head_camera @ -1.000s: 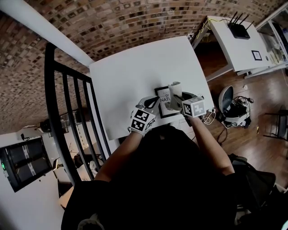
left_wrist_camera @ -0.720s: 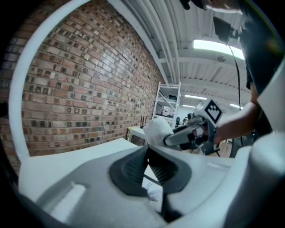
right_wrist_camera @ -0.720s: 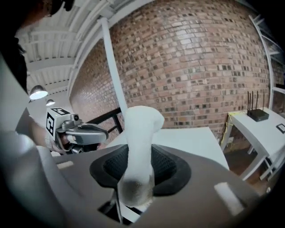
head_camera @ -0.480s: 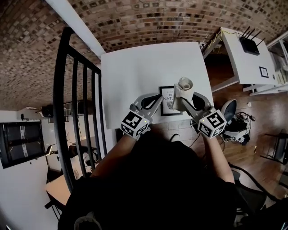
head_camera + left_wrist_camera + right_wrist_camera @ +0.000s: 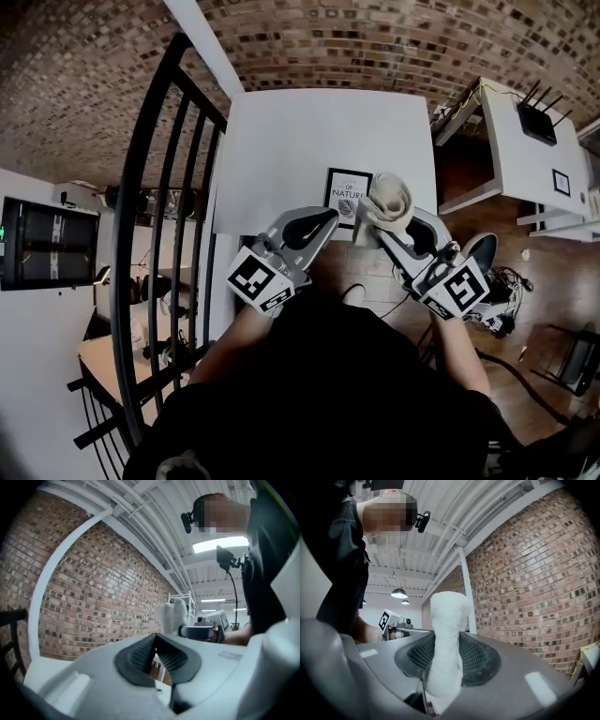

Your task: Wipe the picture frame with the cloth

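Two-handed approach, judging from the head view; wiping not yet begun. Picture frame (image 5: 343, 195) at the near edge of the white table (image 5: 309, 131). At its 3 o'clock, overlapping its right side, rolled cloth (image 5: 390, 195) in the right gripper (image 5: 377, 225). At its 7 o'clock, left gripper (image 5: 328, 219).

Left gripper view: jaws narrowed to touching at the tips, nothing between them; cloth at 1 o'clock.

Right gripper view: jaws clamped on the upright cloth.

Next, probably: press cloth down onto the frame, steady with the left.
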`<state>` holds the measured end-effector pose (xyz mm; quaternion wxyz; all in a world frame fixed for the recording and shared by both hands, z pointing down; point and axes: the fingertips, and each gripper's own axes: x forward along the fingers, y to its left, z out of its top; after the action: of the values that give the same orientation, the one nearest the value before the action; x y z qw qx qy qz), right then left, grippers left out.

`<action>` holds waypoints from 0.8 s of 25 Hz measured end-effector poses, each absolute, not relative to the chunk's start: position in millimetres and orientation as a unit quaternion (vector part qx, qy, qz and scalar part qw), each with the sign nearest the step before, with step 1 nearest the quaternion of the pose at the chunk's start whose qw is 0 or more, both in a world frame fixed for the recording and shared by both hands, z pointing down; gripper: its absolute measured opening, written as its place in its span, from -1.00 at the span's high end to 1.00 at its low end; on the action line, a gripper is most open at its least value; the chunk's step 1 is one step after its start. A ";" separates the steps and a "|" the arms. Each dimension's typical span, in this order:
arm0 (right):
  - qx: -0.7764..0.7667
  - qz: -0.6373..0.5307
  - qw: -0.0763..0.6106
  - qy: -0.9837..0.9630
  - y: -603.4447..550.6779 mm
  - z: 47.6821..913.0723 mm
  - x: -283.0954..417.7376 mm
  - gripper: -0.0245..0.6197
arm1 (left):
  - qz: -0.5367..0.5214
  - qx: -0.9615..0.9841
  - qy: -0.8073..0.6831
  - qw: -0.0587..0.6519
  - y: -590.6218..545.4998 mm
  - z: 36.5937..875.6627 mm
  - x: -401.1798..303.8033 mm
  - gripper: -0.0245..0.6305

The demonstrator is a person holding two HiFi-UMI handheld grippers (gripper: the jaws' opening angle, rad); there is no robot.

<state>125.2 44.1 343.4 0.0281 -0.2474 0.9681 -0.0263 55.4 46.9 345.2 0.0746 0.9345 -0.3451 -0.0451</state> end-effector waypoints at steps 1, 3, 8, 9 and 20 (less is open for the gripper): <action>-0.241 -0.021 0.031 0.970 52.0 340.5 127.2 0.46 | -0.046 0.935 -0.344 0.072 55.5 341.4 59.9 0.92; -0.232 -0.010 0.035 0.972 67.5 335.1 128.4 0.46 | -0.050 0.937 -0.339 0.070 70.8 332.9 64.9 0.92; -0.222 0.013 0.036 0.974 97.6 324.0 120.2 0.46 | -0.074 0.940 -0.323 0.076 95.0 316.0 62.4 0.92; -0.220 0.014 0.041 0.975 101.2 321.0 117.2 0.46 | -0.075 0.941 -0.320 0.076 97.5 315.8 61.1 0.92; -0.234 0.016 0.013 0.972 126.2 323.7 82.5 0.46 | -0.074 0.950 -0.299 0.046 117.6 305.7 30.1 0.92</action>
<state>82.5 126.2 323.7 0.0125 -0.2339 0.9721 0.0160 30.1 117.6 305.7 0.0463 0.9502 -0.2992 -0.0745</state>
